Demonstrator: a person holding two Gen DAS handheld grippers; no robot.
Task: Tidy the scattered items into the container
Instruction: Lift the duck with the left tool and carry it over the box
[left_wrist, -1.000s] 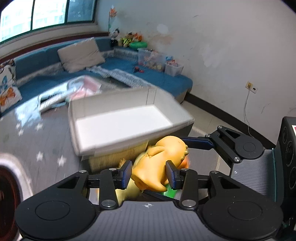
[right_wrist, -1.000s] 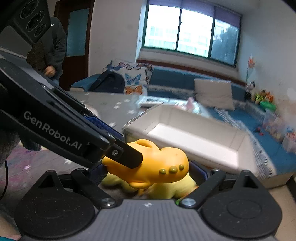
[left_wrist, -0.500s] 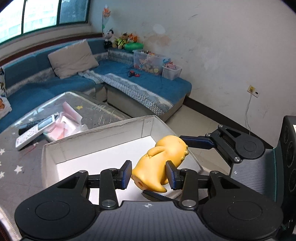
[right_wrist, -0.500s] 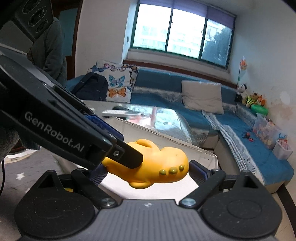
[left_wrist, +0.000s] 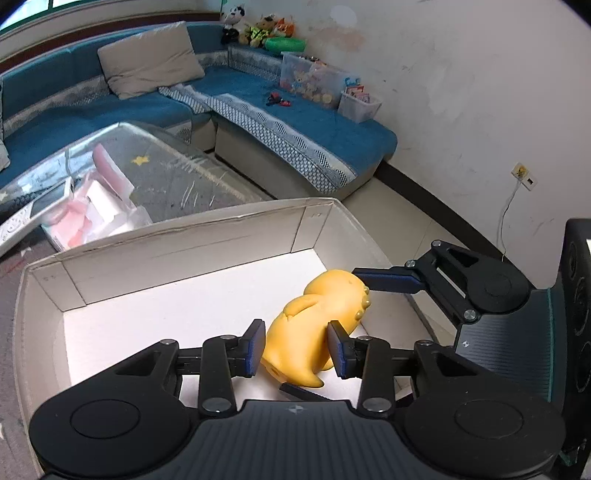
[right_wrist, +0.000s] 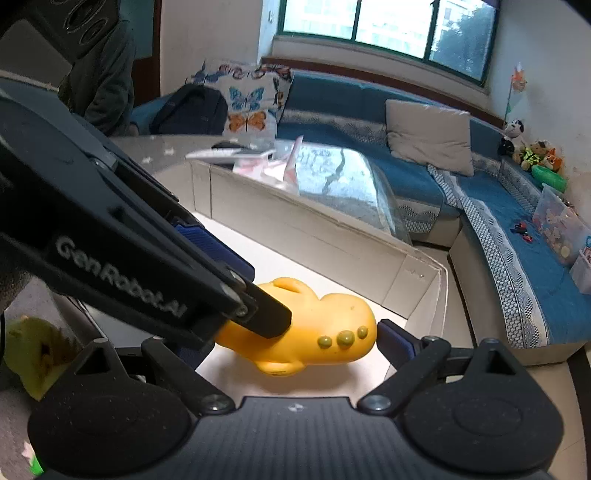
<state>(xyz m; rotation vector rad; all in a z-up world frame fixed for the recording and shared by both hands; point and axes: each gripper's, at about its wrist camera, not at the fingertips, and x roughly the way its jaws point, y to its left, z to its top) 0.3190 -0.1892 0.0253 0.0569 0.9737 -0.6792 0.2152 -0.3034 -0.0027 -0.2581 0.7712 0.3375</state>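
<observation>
An orange rubber toy animal is held by both grippers over the floor of a shallow white cardboard box. My left gripper is shut on the toy's rear end. My right gripper is shut on the toy lengthwise; one of its fingers shows in the left wrist view at the toy's head. In the right wrist view the left gripper's arm crosses in front of the toy. The toy is low in the box, near its right corner; I cannot tell if it touches the floor.
A glass coffee table behind the box holds pink packaging and a remote. A blue corner sofa with cushions and toy bins runs along the walls. A yellow-green toy lies on the floor left of the box.
Both grippers have carried the orange toy from beside the box to over it and down low inside it. The grip on the toy has not changed.
</observation>
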